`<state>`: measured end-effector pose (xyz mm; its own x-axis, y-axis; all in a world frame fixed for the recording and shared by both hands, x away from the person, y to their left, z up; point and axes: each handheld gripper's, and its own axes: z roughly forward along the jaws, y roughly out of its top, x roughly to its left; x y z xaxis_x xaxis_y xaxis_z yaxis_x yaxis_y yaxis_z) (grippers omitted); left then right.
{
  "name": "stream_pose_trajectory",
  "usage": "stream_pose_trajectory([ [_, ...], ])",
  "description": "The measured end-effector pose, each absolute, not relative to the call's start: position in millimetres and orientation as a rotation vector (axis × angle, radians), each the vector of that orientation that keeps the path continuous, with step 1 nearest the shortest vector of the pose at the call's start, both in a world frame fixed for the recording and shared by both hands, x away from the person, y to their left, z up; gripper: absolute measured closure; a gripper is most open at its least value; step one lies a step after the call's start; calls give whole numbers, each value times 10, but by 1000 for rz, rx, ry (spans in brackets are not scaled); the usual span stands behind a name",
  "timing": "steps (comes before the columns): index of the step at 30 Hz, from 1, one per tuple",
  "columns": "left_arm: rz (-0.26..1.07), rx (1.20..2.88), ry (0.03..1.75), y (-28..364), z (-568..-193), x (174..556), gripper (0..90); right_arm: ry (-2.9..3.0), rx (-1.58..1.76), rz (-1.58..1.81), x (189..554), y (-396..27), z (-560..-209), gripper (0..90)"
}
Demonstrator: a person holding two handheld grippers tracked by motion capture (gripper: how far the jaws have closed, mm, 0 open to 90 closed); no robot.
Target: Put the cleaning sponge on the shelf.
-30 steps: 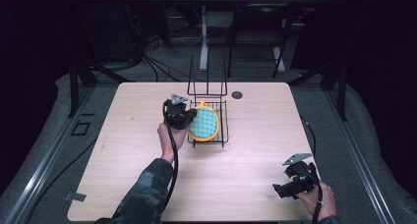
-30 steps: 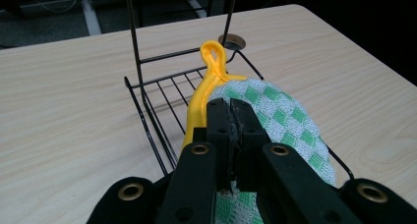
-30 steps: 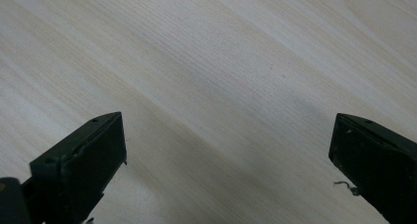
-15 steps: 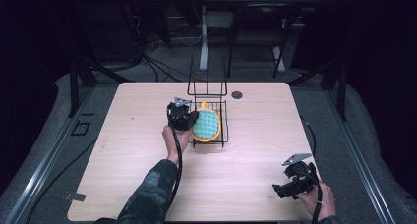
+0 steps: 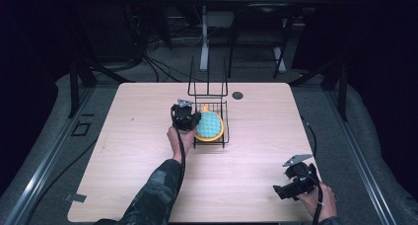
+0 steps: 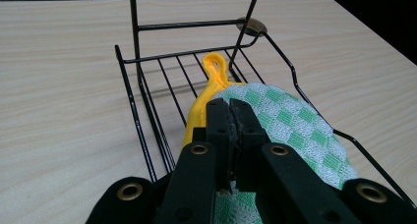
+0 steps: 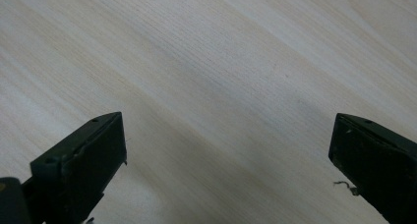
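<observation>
Lowered since earlier frame, left gripper (image 6: pixel 229 117) sits over black wire rack (image 6: pixel 147 118), jaws clamped on edge of round green-checked cloth pad with yellow rim and loop (image 6: pixel 295 123), resting in rack. Pad likely light, soft, floppy; pinch rim. Right gripper (image 7: pixel 226 150) gapes, empty, above pale wooden table (image 7: pixel 221 62).

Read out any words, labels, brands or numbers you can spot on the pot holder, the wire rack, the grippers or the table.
None: no readable text anywhere.
Pot holder: a green and white check pattern with a yellow rim, no label.
Wire rack: bare black wire.
Left hand-held gripper and right hand-held gripper: plain black, no markings.
Table: bare wood grain.
</observation>
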<state>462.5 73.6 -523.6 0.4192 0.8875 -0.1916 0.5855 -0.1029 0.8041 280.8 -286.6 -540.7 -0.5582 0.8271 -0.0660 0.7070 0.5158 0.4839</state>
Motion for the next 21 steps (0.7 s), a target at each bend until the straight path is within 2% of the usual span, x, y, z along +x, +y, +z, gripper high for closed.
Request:
stream_pose_trajectory([
  [18, 426, 1813, 1300, 649, -5324, 4742, 868, 2478, 1289, 597, 2806, -2861, -5409, 6],
  [21, 420, 1828, 1293, 654, -5314, 4752, 804, 2474, 1286, 595, 2806, -2866, -5408, 5],
])
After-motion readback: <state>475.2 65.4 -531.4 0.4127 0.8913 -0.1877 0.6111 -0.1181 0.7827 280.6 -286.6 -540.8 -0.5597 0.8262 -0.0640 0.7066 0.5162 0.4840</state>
